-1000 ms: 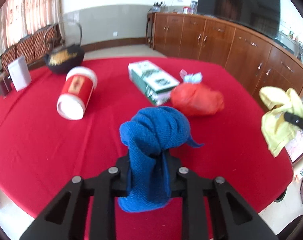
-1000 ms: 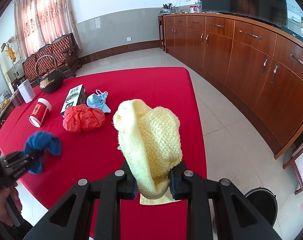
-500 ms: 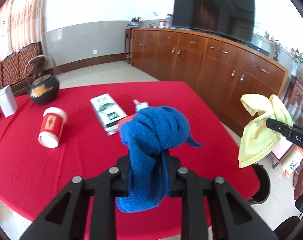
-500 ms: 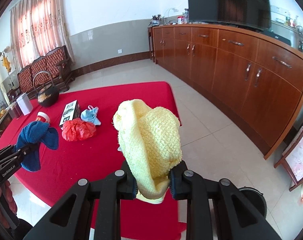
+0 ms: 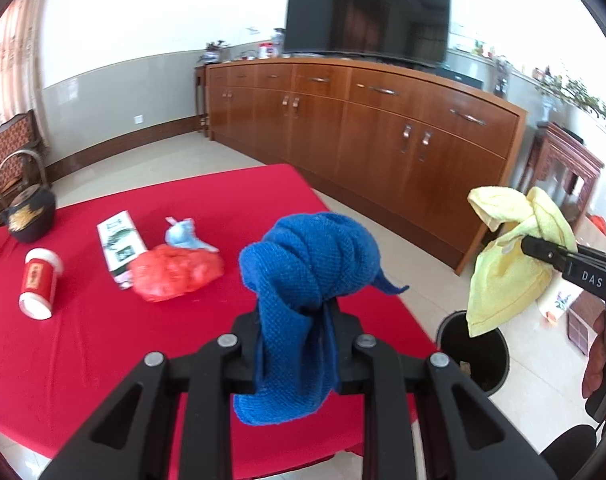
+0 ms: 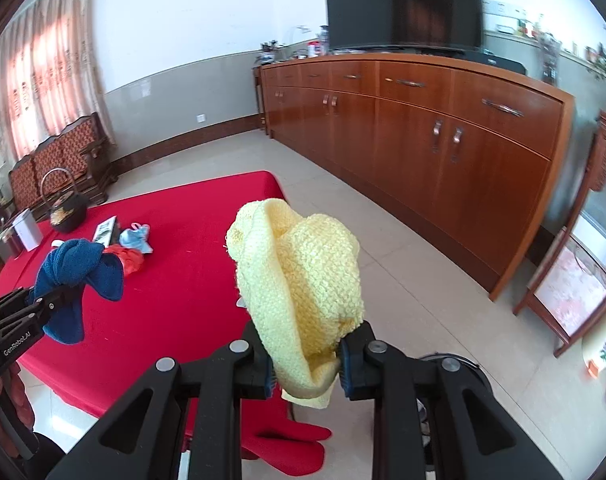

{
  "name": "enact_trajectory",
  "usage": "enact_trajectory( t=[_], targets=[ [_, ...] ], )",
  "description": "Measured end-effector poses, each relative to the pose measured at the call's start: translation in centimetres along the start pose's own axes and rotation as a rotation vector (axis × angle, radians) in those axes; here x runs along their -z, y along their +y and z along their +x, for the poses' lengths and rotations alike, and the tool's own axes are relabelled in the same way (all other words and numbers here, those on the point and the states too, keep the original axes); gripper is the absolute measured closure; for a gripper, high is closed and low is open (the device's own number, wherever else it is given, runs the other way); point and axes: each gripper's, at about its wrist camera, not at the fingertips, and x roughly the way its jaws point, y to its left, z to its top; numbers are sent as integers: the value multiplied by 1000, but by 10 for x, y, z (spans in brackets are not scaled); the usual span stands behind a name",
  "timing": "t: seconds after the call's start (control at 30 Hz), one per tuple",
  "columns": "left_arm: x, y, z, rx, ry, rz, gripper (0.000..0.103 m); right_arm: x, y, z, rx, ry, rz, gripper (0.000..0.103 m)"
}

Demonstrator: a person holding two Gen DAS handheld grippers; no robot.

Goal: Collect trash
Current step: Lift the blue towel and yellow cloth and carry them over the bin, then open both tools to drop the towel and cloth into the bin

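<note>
Gripping a bunched blue cloth (image 5: 309, 276), the left tool (image 5: 297, 344) is clamped on the fabric above the near edge of the red-covered worktop (image 5: 83, 344). The right tool (image 6: 307, 364) pinches a pale yellow cloth (image 6: 299, 276) the same way, held off the worktop's corner over the tiled floor, above a round black bin (image 5: 475, 356). On the worktop lie a crumpled red bag (image 5: 175, 272), a light blue mask (image 5: 183, 236), a green-and-white box (image 5: 121, 244) and a red-labelled cup (image 5: 39, 284) on its side.
</note>
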Motion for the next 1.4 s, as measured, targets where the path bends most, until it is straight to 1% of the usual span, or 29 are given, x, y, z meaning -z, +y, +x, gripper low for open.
enact_trajectory(
  t=[0.3,0.5,0.67,0.8,0.93,1.0,1.03,1.17,1.33,1.4],
  targets=[
    [0,-68,19,97,29,92,79,24,-62,-19,64,17,67,78],
    [5,-122,37,179,63,157,79,50,-107,-28,96,51,103,78],
    [14,-166,56,245,105,210,79,71,-144,-31,135,85,132,78],
    [23,-191,71,279,146,247,79,87,-171,-26,157,115,157,78],
    [36,-219,94,306,196,281,79,102,-193,-11,159,161,168,78],
    [42,-229,104,316,220,293,78,113,-203,3,153,197,162,78],
    [46,-236,113,330,249,302,78,116,-206,10,151,210,158,78],
    [65,-257,140,360,326,327,77,139,-226,43,118,283,151,77],
    [90,-277,179,373,401,344,77,170,-253,85,93,380,133,77],
    [96,-282,191,390,427,338,67,181,-260,104,88,424,115,77]
  ],
)
